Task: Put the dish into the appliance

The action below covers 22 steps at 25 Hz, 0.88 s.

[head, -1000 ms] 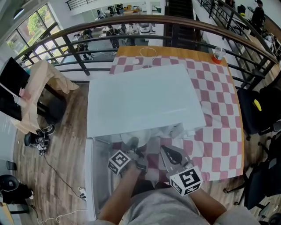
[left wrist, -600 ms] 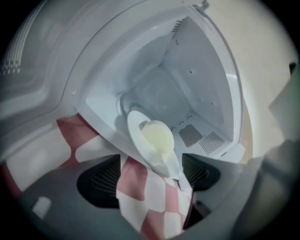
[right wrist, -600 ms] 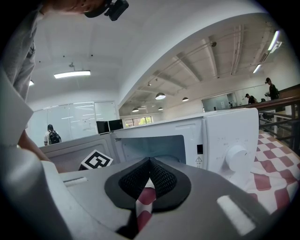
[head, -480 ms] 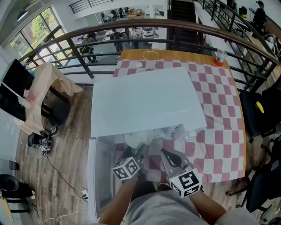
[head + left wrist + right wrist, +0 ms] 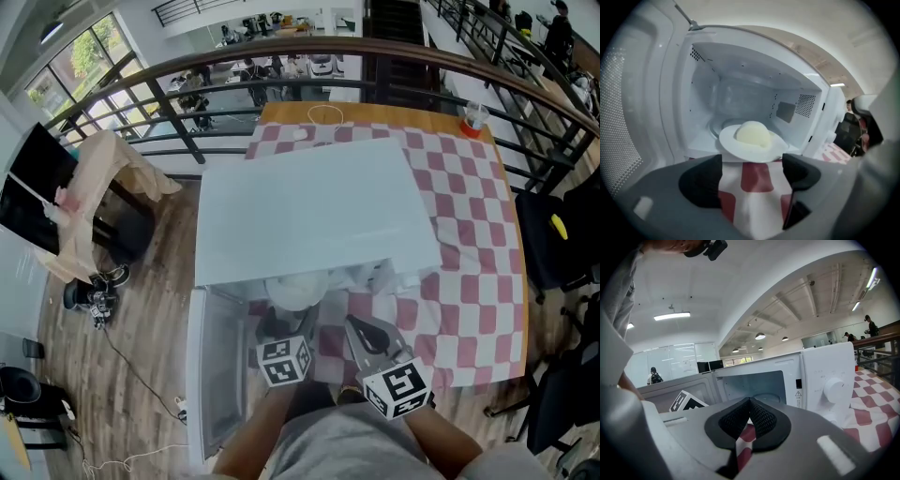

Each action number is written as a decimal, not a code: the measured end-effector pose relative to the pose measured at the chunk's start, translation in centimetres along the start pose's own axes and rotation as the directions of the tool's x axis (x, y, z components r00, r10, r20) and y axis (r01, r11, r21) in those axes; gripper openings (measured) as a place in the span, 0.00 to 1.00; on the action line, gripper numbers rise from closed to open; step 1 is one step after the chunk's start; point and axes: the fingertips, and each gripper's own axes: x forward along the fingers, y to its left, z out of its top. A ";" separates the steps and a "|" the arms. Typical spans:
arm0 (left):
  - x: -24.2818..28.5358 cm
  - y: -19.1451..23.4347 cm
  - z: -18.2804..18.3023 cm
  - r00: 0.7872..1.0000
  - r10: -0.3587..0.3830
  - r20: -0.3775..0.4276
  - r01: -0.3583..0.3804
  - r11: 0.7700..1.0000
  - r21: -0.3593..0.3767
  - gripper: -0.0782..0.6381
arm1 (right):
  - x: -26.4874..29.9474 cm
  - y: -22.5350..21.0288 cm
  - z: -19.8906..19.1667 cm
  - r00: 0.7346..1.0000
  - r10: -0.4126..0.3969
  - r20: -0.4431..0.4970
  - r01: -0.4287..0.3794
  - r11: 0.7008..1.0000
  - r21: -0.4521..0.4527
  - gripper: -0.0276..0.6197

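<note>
A white microwave (image 5: 314,220) stands on the checked tablecloth with its door (image 5: 217,366) swung open to the left. A white plate (image 5: 731,143) carrying a pale domed food (image 5: 752,133) rests at the front of the cavity, its near rim over the sill. My left gripper (image 5: 752,176) hangs just in front of the plate, open. Its jaws have just swung wide and eased back a little, and nothing is between them. In the head view the left gripper (image 5: 291,323) is below the plate (image 5: 298,292). My right gripper (image 5: 354,323) stays beside it, shut and empty.
The microwave's control panel and knob (image 5: 833,389) are at the right of the cavity. The open door (image 5: 628,131) walls off the left side. A railing (image 5: 309,56) runs behind the table, and a red-lidded cup (image 5: 471,120) stands at the far right corner.
My left gripper has rolled upright, opened and let go of the plate, and shifted slightly right. The plate stays at the cavity's mouth. The right gripper has not moved.
</note>
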 end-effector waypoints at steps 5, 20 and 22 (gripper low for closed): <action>0.4 -1.0 0.4 1.000 -0.003 -0.006 0.003 1.000 -0.012 0.64 | -0.2 -0.4 0.0 1.000 -0.007 0.003 0.007 1.000 0.008 0.04; 3.9 0.4 2.3 0.992 0.105 -0.070 -0.109 0.993 -0.052 0.59 | -0.2 -2.0 0.1 0.999 -0.042 0.009 0.041 0.999 0.024 0.04; 3.6 0.5 2.7 0.991 0.122 -0.059 -0.124 0.992 -0.025 0.56 | -0.3 -2.1 0.1 0.999 -0.043 0.007 0.043 0.999 0.024 0.04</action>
